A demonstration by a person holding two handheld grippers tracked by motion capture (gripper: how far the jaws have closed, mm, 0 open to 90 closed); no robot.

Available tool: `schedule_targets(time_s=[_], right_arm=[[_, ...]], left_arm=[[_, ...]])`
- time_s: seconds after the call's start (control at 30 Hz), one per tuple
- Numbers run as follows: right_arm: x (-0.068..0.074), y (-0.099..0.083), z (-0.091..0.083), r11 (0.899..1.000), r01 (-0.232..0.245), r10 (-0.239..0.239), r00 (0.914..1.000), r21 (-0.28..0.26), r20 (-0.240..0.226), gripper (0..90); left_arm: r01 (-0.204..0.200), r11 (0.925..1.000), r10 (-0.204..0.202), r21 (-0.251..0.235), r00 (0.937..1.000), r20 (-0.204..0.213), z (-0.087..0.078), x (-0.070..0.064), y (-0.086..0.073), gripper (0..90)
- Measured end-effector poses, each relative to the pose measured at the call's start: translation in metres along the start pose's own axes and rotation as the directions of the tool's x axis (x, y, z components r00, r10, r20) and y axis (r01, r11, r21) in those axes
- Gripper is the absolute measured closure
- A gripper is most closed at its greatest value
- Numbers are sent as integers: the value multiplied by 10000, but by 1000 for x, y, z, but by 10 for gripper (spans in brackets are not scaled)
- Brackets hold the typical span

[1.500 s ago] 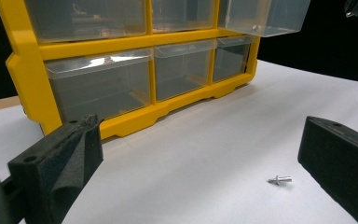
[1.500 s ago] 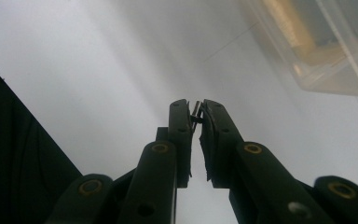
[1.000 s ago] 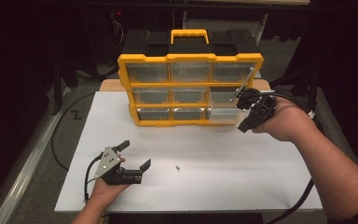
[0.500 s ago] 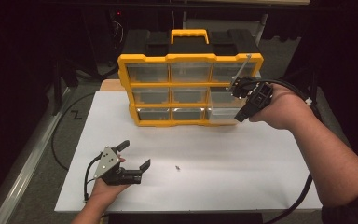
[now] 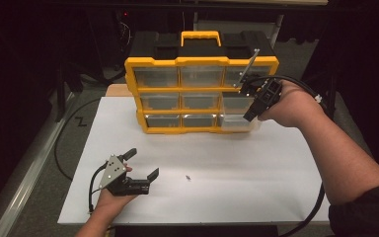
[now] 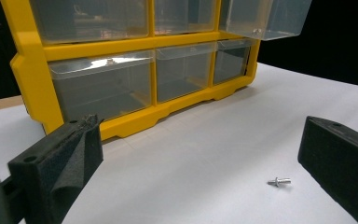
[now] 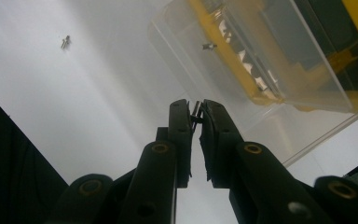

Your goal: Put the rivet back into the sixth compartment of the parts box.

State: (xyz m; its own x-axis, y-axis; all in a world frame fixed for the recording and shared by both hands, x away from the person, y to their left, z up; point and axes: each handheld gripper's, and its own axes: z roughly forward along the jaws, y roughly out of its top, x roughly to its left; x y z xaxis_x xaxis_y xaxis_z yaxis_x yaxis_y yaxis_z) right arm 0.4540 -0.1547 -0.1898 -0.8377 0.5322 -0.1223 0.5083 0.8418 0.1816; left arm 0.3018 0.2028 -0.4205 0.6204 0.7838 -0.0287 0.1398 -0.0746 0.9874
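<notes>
A yellow organizer [image 5: 200, 61] with clear drawers stands at the back of the white table [image 5: 276, 163]. Its middle-right drawer [image 5: 237, 106] [image 7: 270, 56] [image 6: 265, 18] is pulled out, and a small screw [image 7: 209, 45] lies inside it. My right gripper [image 5: 249, 114] [image 7: 196, 109] hangs over that drawer's front edge, pointing down, shut on a tiny metal screw [image 7: 196, 113]. My left gripper [image 5: 140, 164] [image 6: 200, 154] rests on the table at the front left, open with nothing between its jaws. Another small screw [image 5: 189, 177] [image 6: 278, 181] [image 7: 65, 42] lies loose on the table just right of it.
The organizer has a yellow handle [image 5: 198, 37] on top and a black back section. Cables trail off the table's left side [image 5: 64, 143] and from the right forearm [image 5: 316, 197]. The table's left edge meets a grey rail [image 5: 24, 177].
My right gripper has risen and moved left from beside the organizer to above the pulled-out drawer. The left gripper and the loose screw have stayed put.
</notes>
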Motion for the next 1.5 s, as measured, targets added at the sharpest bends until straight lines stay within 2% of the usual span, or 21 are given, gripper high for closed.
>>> schedule_targets(time_s=[0.13,0.87,1.5], right_arm=[[-5,3,0,9999,-134,134,9999,-24,25,848],[-16,24,9,10000,-16,18,9999,-75,168,848],[-18,37,16,10000,22,-20,9998,-64,213,843]], left_arm=[[6,10000,-6,-10,10000,7,0,0,0,7],[12,10000,-12,-8,10000,-10,0,0,0,7],[-16,10000,16,13,10000,10,0,0,0,7]])
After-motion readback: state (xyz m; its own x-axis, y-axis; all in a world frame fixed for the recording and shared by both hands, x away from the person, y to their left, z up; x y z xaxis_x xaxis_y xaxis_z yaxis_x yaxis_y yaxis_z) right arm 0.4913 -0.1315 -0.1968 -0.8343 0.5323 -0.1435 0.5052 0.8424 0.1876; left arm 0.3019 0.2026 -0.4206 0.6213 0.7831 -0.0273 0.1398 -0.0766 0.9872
